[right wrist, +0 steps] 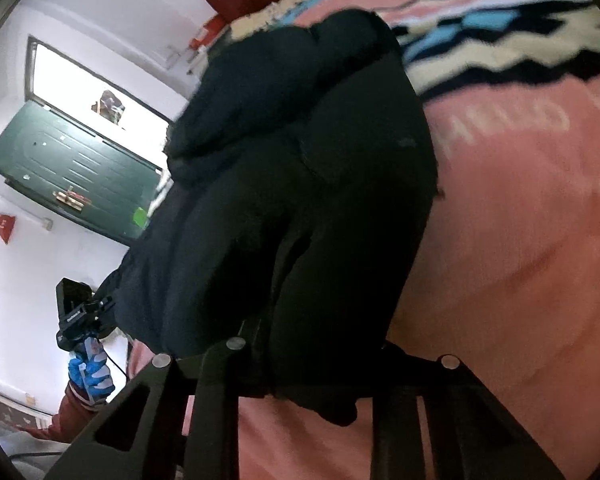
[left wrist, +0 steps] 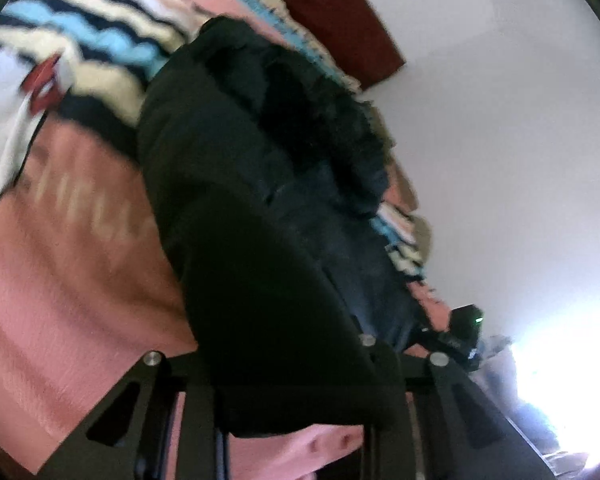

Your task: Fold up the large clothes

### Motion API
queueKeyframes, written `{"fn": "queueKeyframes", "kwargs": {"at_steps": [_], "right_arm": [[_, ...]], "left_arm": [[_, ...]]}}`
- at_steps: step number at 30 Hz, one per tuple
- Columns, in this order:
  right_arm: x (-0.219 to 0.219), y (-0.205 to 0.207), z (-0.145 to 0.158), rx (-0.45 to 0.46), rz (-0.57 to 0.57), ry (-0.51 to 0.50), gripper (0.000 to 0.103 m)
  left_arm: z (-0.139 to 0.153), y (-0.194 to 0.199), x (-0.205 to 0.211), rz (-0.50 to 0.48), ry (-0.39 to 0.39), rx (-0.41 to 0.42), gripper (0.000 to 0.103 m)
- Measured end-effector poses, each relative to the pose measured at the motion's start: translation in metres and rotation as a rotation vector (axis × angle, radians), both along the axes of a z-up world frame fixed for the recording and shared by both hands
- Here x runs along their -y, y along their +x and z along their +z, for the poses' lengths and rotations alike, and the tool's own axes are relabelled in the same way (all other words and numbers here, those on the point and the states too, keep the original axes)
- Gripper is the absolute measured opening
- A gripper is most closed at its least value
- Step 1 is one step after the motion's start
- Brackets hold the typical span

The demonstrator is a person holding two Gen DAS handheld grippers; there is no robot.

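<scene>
A black padded jacket [left wrist: 240, 200] with a furry hood [left wrist: 324, 120] lies on a pink bedspread [left wrist: 60, 280]. Its near edge drapes over my left gripper [left wrist: 296, 400], which is shut on the cloth with its fingertips hidden under the fabric. In the right wrist view the same jacket [right wrist: 300, 180] bulges up from my right gripper [right wrist: 300, 372], also shut on a bunch of its edge. A hand in a blue glove [right wrist: 92, 376] holds the other tool's handle at the jacket's left side. The right tool's black body [left wrist: 460, 336] shows past the jacket's far edge.
The bedspread carries a cream, blue and black zigzag band [left wrist: 100, 40]. A dark red headboard [left wrist: 332, 20] meets a white wall [left wrist: 500, 160]. A green door [right wrist: 72, 168] stands beside a bright doorway [right wrist: 84, 80]. A red sleeve [right wrist: 72, 408] is low on the left.
</scene>
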State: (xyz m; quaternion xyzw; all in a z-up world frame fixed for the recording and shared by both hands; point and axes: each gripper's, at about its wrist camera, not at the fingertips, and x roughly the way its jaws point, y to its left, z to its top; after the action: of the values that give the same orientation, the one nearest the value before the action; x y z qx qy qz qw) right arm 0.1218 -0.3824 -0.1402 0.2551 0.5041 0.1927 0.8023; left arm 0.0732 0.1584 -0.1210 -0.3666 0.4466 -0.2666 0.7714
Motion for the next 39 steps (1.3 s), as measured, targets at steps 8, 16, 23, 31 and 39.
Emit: {"fn": "queueKeyframes", "kwargs": {"at_steps": [8, 16, 23, 31, 39], "right_arm": [[0.020, 0.034, 0.063, 0.142, -0.058, 0.094, 0.022], [0.045, 0.109, 0.109, 0.200, -0.155, 0.128, 0.024], [0.053, 0.203, 0.115, 0.185, -0.263, 0.139, 0.028], [0.049, 0.323, 0.075, 0.117, -0.391, -0.012, 0.040], [0.057, 0.384, -0.003, 0.013, -0.447, -0.053, 0.045]], "left_arm": [[0.068, 0.046, -0.005, 0.012, -0.170, 0.103, 0.022], [0.115, 0.142, -0.007, 0.082, -0.234, 0.130, 0.022], [0.119, 0.260, -0.002, 0.153, -0.140, 0.071, 0.024], [0.048, 0.389, 0.011, 0.196, -0.050, -0.108, 0.027], [-0.028, 0.426, 0.015, 0.185, -0.138, -0.166, 0.028]]}}
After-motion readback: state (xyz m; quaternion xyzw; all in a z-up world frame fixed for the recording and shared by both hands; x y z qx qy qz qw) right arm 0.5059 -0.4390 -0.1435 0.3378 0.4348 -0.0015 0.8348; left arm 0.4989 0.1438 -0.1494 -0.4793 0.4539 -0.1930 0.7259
